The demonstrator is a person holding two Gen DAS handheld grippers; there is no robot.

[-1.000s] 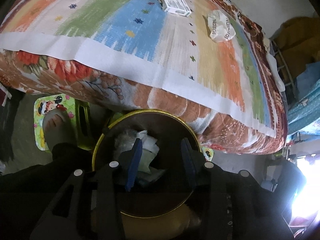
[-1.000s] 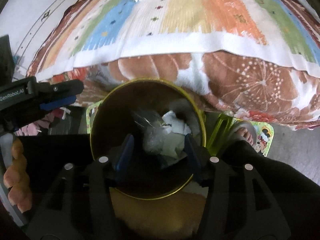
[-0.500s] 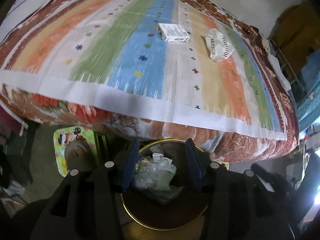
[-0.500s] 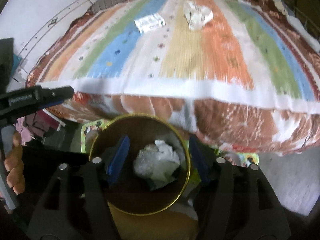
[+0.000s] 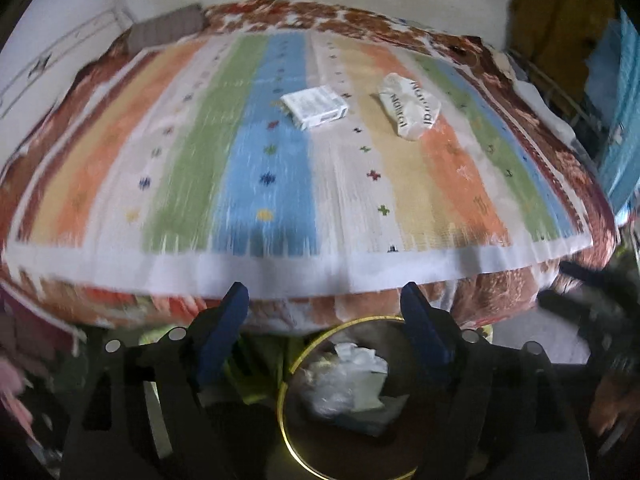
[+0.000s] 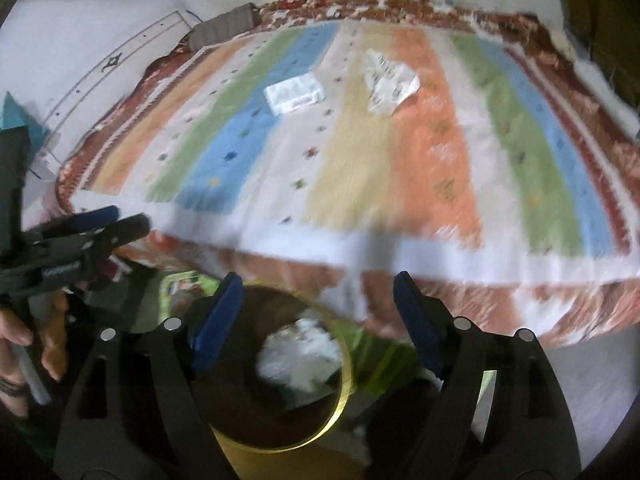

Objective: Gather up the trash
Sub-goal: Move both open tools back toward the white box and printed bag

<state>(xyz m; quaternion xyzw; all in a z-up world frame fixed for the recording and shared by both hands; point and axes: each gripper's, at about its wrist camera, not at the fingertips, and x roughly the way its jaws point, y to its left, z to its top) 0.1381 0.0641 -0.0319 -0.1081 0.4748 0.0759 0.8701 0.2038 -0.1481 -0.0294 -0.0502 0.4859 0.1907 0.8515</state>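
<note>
A round bin with a gold rim (image 5: pixel 285 380) (image 6: pixel 345 384) stands on the floor below the bed edge, with crumpled white and clear trash (image 5: pixel 344 384) (image 6: pixel 298 356) inside. On the striped bedspread lie a small white box (image 5: pixel 314 107) (image 6: pixel 294 94) and a crumpled white wrapper (image 5: pixel 410 110) (image 6: pixel 386 80). My left gripper (image 5: pixel 325 300) hangs above the bin, its jaws opening with nothing between them. My right gripper (image 6: pixel 318 290) is also over the bin, jaws opening and empty. The left gripper's fingers (image 6: pixel 96 226) show at the right wrist view's left edge.
The bed with its striped spread (image 5: pixel 280 160) (image 6: pixel 360 160) fills the far half of both views; a flowered blanket hangs down its near side. A grey pillow (image 5: pixel 166 28) lies at the far left corner. A person's hand (image 6: pixel 24 344) holds the left gripper. Clothes hang at far right (image 5: pixel 560 20).
Both grippers have risen from inside the bin and tilted up toward the bed, and their jaws have widened. The trash stays in the bin.
</note>
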